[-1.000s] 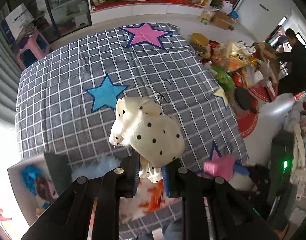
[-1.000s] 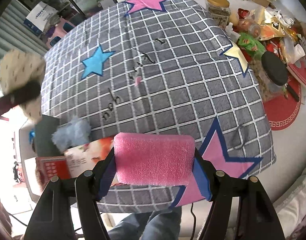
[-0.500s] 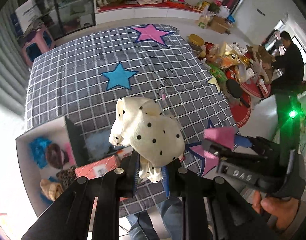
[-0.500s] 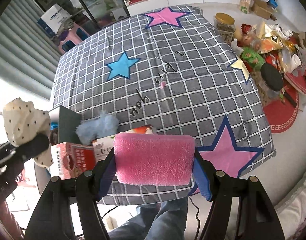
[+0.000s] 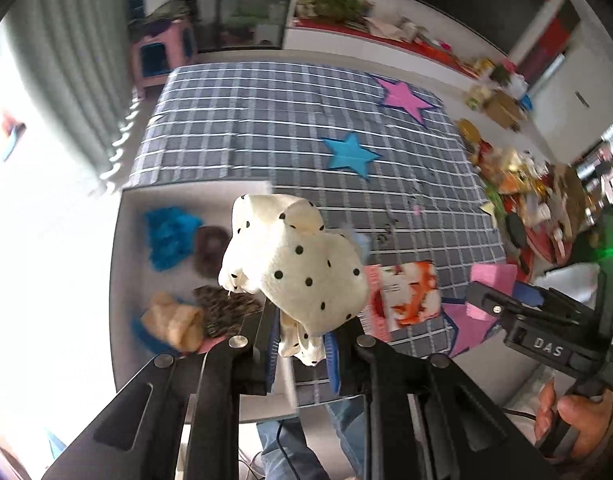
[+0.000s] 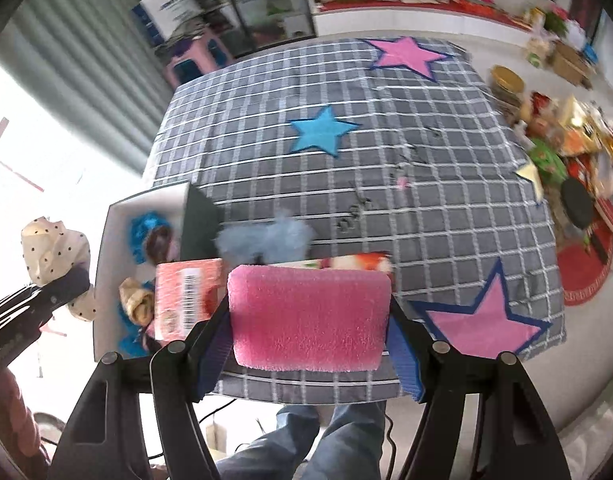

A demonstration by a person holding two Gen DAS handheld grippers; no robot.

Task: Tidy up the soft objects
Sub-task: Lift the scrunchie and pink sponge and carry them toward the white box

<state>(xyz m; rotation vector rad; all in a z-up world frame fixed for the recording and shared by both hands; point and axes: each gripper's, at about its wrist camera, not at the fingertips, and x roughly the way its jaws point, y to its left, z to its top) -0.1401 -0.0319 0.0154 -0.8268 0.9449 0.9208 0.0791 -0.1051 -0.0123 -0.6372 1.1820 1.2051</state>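
Centrally in the left wrist view, the left gripper (image 5: 302,344) pinches a cream polka-dot cloth (image 5: 294,268) above the open box (image 5: 118,280) at left. Meanwhile the right gripper (image 6: 310,344) clamps a pink sponge (image 6: 308,316), low in its frame.

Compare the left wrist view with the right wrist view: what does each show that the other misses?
Left wrist only: the right hand holding its tool, and a dark spiky piece in the box. Right wrist only: the barcode on the red carton and the near pink star in full. Both: the left gripper shut on the dotted cloth, the right gripper clamping the pink sponge, the white box, and the checked bedspread.
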